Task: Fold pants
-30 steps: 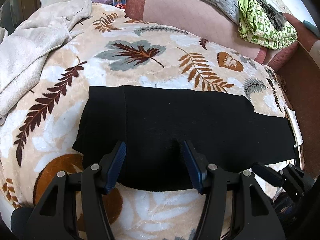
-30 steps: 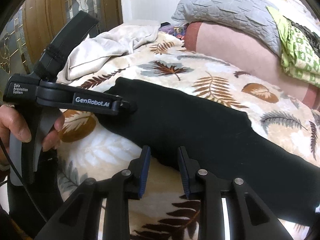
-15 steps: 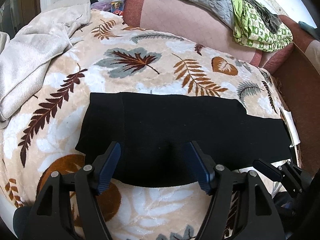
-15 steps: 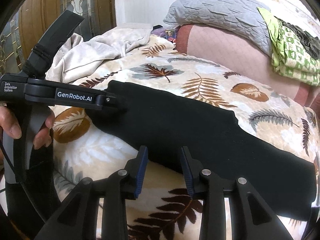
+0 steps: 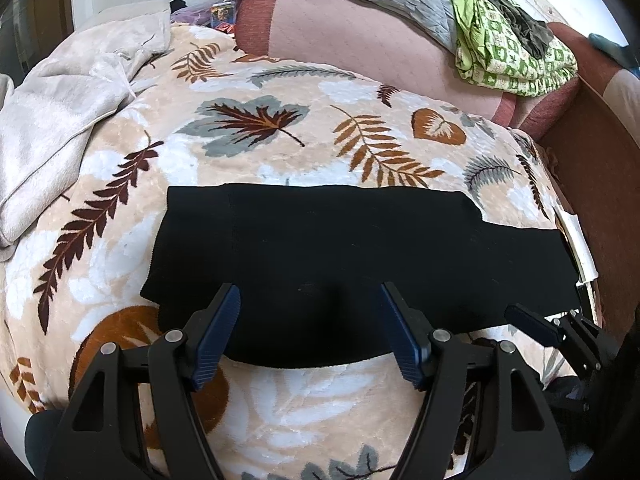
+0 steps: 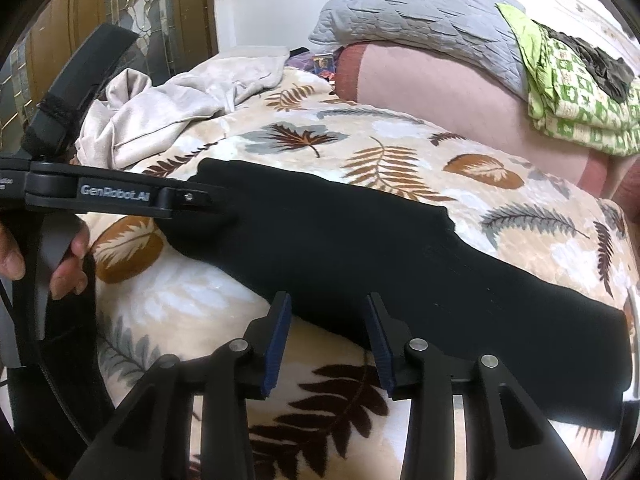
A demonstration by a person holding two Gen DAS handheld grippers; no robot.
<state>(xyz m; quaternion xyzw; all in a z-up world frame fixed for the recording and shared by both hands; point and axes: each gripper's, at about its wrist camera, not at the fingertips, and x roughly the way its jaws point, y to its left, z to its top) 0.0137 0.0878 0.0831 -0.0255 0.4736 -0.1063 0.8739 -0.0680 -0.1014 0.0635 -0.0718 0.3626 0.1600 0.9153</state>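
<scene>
Now, black pants point(image 5: 340, 256) laid flat in a long band across mid-frame of the left wrist view, on the leaf-print blanket point(image 5: 280, 136). Left gripper point(image 5: 310, 300) spread wide over the near hem, lower centre, pinching nothing. Right gripper point(image 6: 326, 304) likewise parted, gripping nothing, at the near edge, bottom centre of its own view. Best to come down on that edge with both claws, catch every layer, close firmly, then lift evenly so no crease drags across the plush
</scene>
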